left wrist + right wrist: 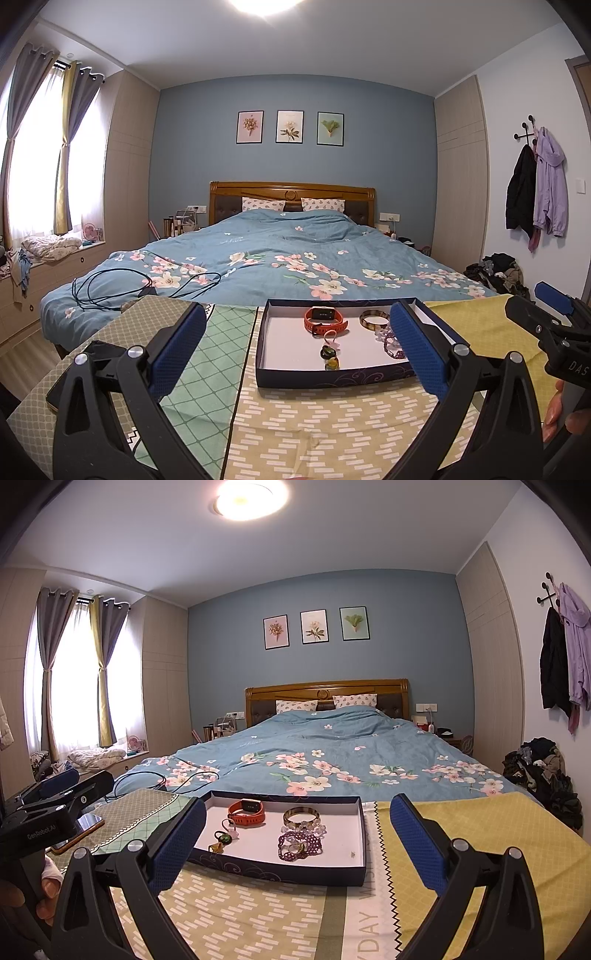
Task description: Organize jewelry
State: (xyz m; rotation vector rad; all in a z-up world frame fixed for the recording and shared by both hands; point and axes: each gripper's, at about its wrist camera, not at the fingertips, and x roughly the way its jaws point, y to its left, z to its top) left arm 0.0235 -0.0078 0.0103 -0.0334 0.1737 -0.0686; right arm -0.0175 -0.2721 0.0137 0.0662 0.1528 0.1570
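Here, both grippers hover above the bench, both empty.

Left gripper (297, 349): blue-padded fingers (177, 350) spread wide apart, gripping nothing. It points at the shallow dark-blue cardboard box with a white floor (332, 376), which lies between the fingertips in the left wrist view.

Right gripper (297, 840): fingers (417, 843) likewise spread apart, empty. The box (284, 875) lies ahead, toward its left finger.

Landmark = box, sitting on the bench, which is covered by a patchwork cloth of yellow, green and beige prints (240, 919).

Contents of box, all on its white floor:
- orange smartwatch with dark screen (246, 812), near the far wall, strap curled on its edge.
- brown tortoiseshell bangle (301, 816), beside the watch, also toward the far wall.
- clear crystal bead bracelet (304, 827), touching the bangle on its near side.
- purple bead bracelet (300, 846), heaped just nearer than the crystal beads.
- small pink-and-white trinket (231, 830), in front of the watch; type cannot be told.
- dark green ring-like piece (221, 837) and an amber-coloured piece (216, 847), close together near the box's left wall.

Outside the box: a dark smartphone (79, 830) on the bench well left of the box. A bed with a blue floral quilt (332, 746) stands just beyond the box's far wall; black cables (110, 288) lie on the quilt, left of the box.

A person's fingertips (557, 410) show at the right edge of the left wrist view.
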